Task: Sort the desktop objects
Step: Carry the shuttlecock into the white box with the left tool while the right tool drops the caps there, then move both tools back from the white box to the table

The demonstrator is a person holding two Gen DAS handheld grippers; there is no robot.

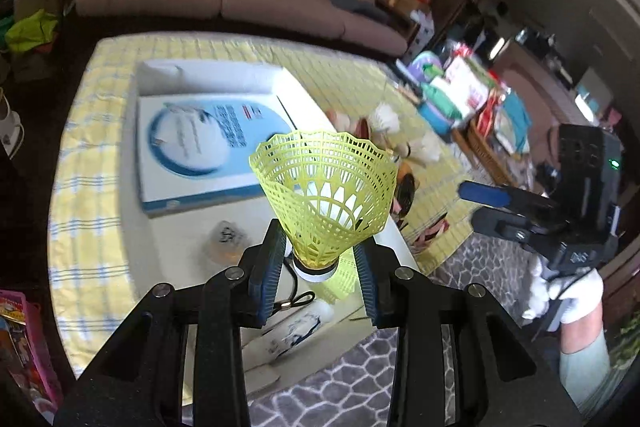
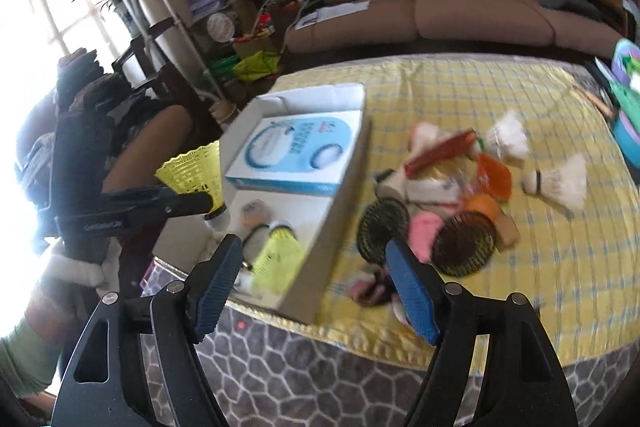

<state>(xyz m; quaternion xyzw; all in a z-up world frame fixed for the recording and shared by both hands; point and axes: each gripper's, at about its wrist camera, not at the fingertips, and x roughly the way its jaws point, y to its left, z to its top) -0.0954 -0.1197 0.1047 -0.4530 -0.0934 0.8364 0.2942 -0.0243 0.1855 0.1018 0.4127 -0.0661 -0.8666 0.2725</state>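
My left gripper is shut on the base of a yellow plastic shuttlecock, held skirt-up over a white open box. That box holds a blue-and-white carton, a second yellow shuttlecock lying flat, and small items. In the right wrist view the left gripper and its shuttlecock hang at the box's left side. My right gripper is open and empty above the table's near edge, between the box and a pile with white feather shuttlecocks and dark round mesh discs.
A yellow checked cloth covers the table. A brown sofa stands behind it, and a grey patterned rug lies below the near edge. Baskets and household clutter crowd the right side. A gloved hand carries the right gripper.
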